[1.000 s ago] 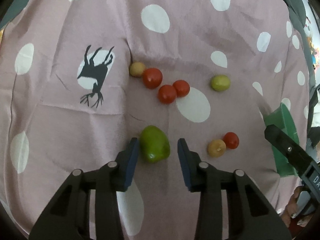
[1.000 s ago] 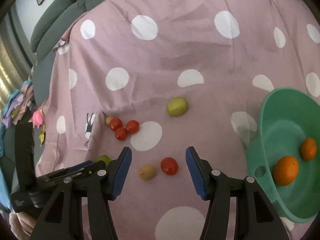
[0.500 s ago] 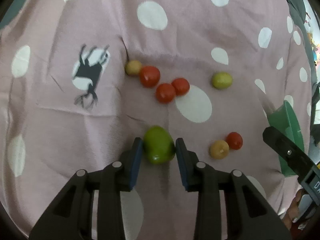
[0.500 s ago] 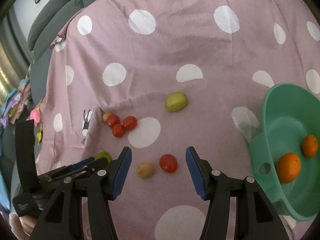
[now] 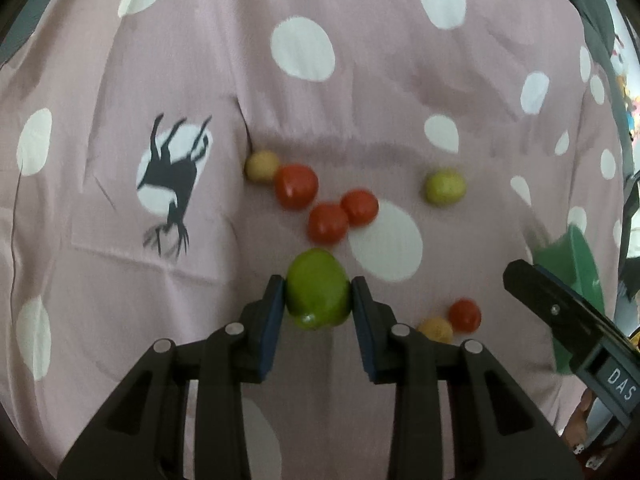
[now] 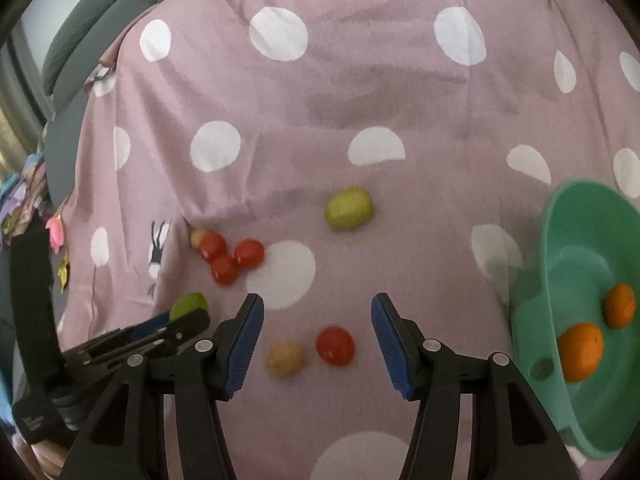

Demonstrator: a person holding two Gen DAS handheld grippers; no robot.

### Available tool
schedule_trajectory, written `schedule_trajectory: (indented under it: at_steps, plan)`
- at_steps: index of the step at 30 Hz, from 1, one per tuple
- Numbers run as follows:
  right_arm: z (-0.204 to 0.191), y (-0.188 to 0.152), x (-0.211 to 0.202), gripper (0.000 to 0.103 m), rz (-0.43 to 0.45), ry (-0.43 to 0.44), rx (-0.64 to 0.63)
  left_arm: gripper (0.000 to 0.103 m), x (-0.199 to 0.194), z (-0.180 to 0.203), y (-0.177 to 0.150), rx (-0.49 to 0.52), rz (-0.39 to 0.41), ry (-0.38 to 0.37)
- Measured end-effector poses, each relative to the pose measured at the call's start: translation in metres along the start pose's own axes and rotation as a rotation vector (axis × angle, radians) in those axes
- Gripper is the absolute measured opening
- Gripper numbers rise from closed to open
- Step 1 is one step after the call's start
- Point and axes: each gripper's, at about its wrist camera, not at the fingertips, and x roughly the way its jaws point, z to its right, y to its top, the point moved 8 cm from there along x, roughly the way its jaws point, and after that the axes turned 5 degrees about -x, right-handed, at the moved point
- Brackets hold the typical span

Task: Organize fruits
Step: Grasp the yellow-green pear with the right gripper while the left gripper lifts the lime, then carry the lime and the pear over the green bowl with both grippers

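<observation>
My left gripper [image 5: 318, 304] is shut on a green mango-like fruit [image 5: 317, 288], held above the pink dotted cloth; it also shows in the right wrist view [image 6: 188, 306]. Three red tomatoes [image 5: 328, 222] and a small yellow fruit [image 5: 261, 165] lie beyond it. A yellow-green fruit [image 5: 445, 187] lies to the right. My right gripper [image 6: 318, 336] is open and empty above a red tomato [image 6: 335, 346] and a yellow fruit [image 6: 285, 359]. A green bowl [image 6: 560, 248] at the right holds two oranges [image 6: 580, 352].
The pink cloth with white dots [image 6: 360, 100] covers the whole surface. Grey cushions [image 6: 100, 28] lie at the far left edge. Colourful small items [image 6: 54, 232] sit off the cloth's left side.
My left gripper closed on the green fruit and lifted it from the cloth. My right gripper rose slightly and stayed open.
</observation>
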Motion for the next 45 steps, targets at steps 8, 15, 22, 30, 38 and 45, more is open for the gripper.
schedule_trajectory:
  at_steps: [8,15,22,30,38,45]
  plan:
    - [0.008,0.041,0.039,0.057,-0.039,-0.008,0.096,0.033,0.002,0.009,0.047,-0.016,0.061,-0.014]
    - [0.027,0.049,0.083,0.057,-0.084,-0.054,0.190,0.033,0.013,-0.004,0.041,-0.050,0.027,-0.008]
    - [0.032,0.048,0.105,0.057,-0.102,-0.100,0.199,0.033,0.005,-0.017,0.048,-0.069,0.058,0.011]
    - [0.026,0.040,0.105,0.039,-0.099,-0.103,0.147,0.033,-0.007,-0.027,0.051,-0.094,0.072,0.005]
    - [0.006,0.036,0.039,0.039,0.007,-0.077,0.103,0.033,-0.026,-0.024,0.046,-0.088,0.101,-0.006]
    - [0.011,0.008,-0.019,0.039,0.077,-0.003,0.115,0.033,-0.048,-0.017,0.031,-0.057,0.126,-0.015]
